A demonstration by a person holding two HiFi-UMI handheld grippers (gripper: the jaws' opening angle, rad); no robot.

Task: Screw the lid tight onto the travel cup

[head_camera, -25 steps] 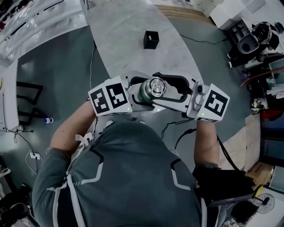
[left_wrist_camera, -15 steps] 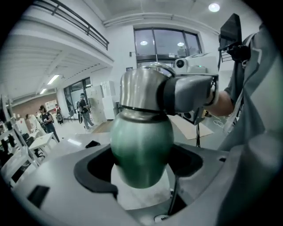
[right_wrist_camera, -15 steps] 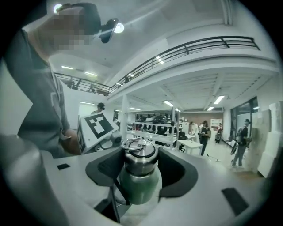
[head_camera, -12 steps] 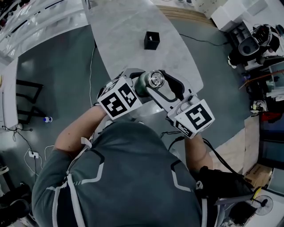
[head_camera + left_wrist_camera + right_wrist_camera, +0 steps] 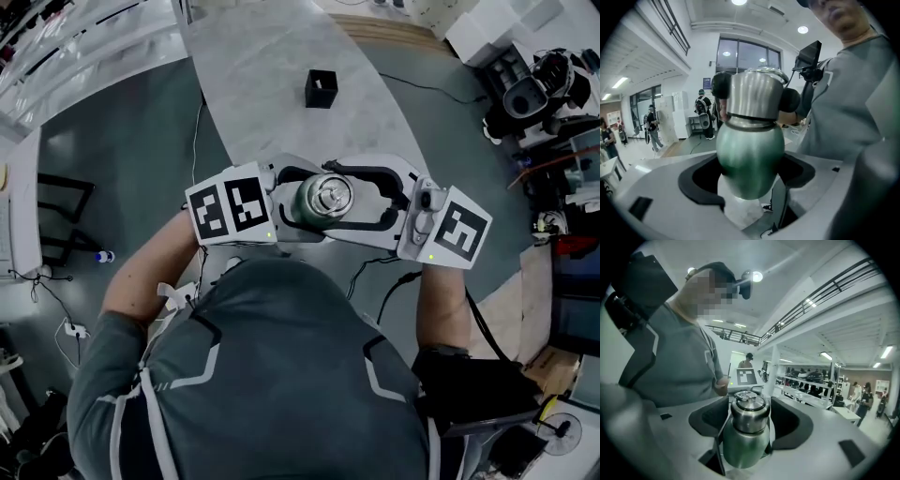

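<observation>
A travel cup with a green body and a steel lid sits between both grippers over the near end of the marble table. My left gripper comes in from the left and is shut on the green body. My right gripper comes in from the right. Its black pads flank the lid with a gap on each side. Those jaws have just been opening, and the lid is still between them. The lid sits straight on the cup's neck.
A small black box stands farther back on the table. Dark floor with cables surrounds the table. Equipment and boxes crowd the right side, and white shelving runs along the left. The person's torso fills the near foreground.
Half a second ago the right gripper was swung in toward the person and the left one tilted. Both are now back out to the sides, level, with the right jaws wider off the lid.
</observation>
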